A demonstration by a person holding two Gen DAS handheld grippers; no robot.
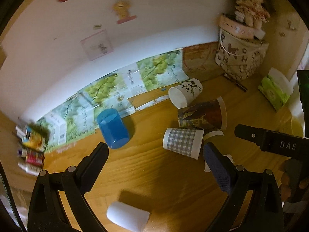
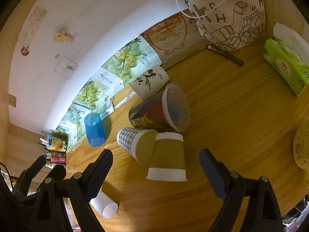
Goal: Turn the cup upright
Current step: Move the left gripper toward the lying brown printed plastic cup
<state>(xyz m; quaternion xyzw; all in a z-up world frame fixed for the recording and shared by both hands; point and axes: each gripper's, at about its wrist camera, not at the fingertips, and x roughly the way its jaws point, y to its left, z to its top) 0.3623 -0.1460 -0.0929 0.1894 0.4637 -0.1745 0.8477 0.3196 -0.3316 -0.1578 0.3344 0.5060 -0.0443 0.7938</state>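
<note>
Several cups sit on a wooden table (image 2: 241, 106). An olive and white paper cup (image 2: 167, 157) stands upside down between my open right gripper's (image 2: 155, 157) fingers. A checked cup (image 2: 133, 142) (image 1: 182, 142), a dark patterned cup (image 2: 160, 110) (image 1: 202, 116) and a panda cup (image 2: 149, 81) (image 1: 185, 93) lie on their sides behind it. A blue plastic cup (image 1: 113, 128) (image 2: 94, 129) stands upside down at the left. A white cup (image 1: 127, 217) (image 2: 103, 205) lies near the front. My left gripper (image 1: 156, 154) is open and empty above the table.
A green tissue box (image 2: 285, 63) stands at the right. A lettered fabric bag (image 2: 227, 19) and a pen (image 2: 225, 55) are at the back. Grape-print boxes (image 2: 123, 61) line the wall. Small bottles (image 2: 56, 150) stand at the left. The right gripper (image 1: 270, 141) shows in the left wrist view.
</note>
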